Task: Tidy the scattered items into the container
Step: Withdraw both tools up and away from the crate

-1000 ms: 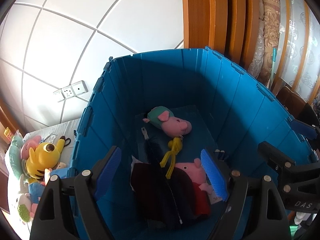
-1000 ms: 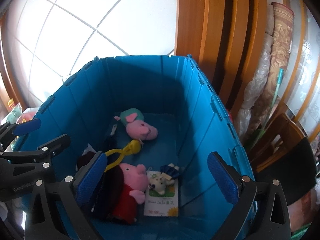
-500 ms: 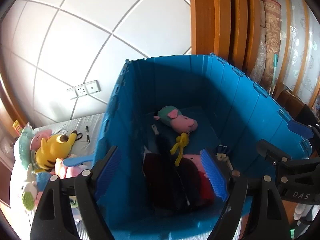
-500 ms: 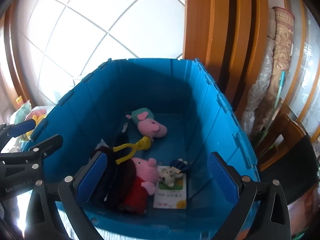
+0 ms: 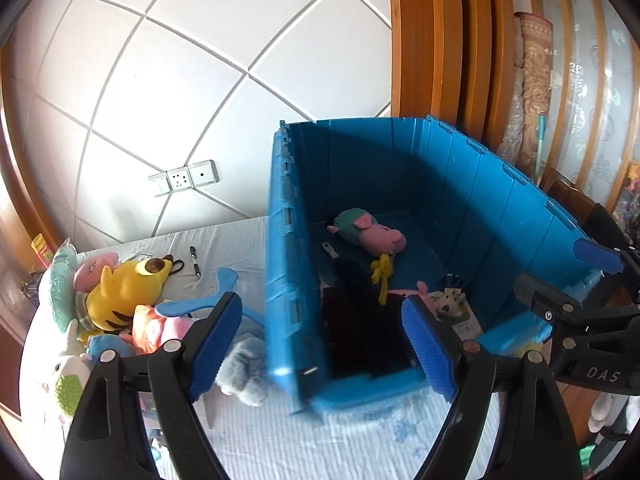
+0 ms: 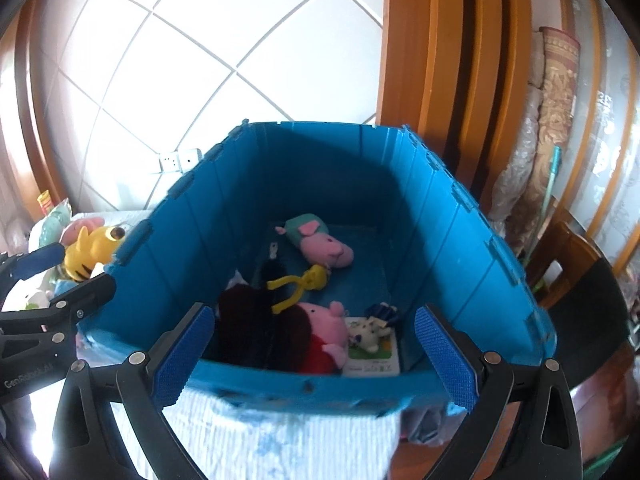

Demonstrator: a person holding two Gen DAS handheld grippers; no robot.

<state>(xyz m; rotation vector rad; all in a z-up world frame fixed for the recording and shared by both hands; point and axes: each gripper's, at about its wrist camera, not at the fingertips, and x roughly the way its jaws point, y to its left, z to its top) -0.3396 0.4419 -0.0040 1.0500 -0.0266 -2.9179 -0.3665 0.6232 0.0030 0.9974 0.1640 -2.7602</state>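
Your left tool (image 5: pixel 322 344) sits nearest, tilted downward, its blue pads spread wide with nothing between them; it straddles the near left corner of the blue container (image 5: pixel 284 280). Your right tool (image 6: pixel 314 354) is likewise tilted down and released, pads parted and empty, hanging over the container's near rim. In each wrist view the other tool's black body shows at the frame's edge; one bears the letters "DAS", the other a partly hidden "GenRobot".

Bare white tabletop (image 5: pixel 320 448) lies between the tools and the container's near wall. Left of the container the scattered toys wait close-packed: a grey plush (image 5: pixel 244 368) touching its outer wall, a blue hanger (image 5: pixel 200 300), a yellow tiger plush (image 5: pixel 124 292), and farther back a pen (image 5: pixel 195 262).

Inside the container lie a dark garment (image 6: pixel 256 328), a pink pig plush in red (image 6: pixel 324 332), a small white toy on a card (image 6: pixel 370 336) whose print is too small to read, a yellow clip-like thing (image 6: pixel 300 286), and against the far end a pig plush in green (image 6: pixel 320 240). Behind stands a tiled wall with a socket strip (image 5: pixel 184 178).
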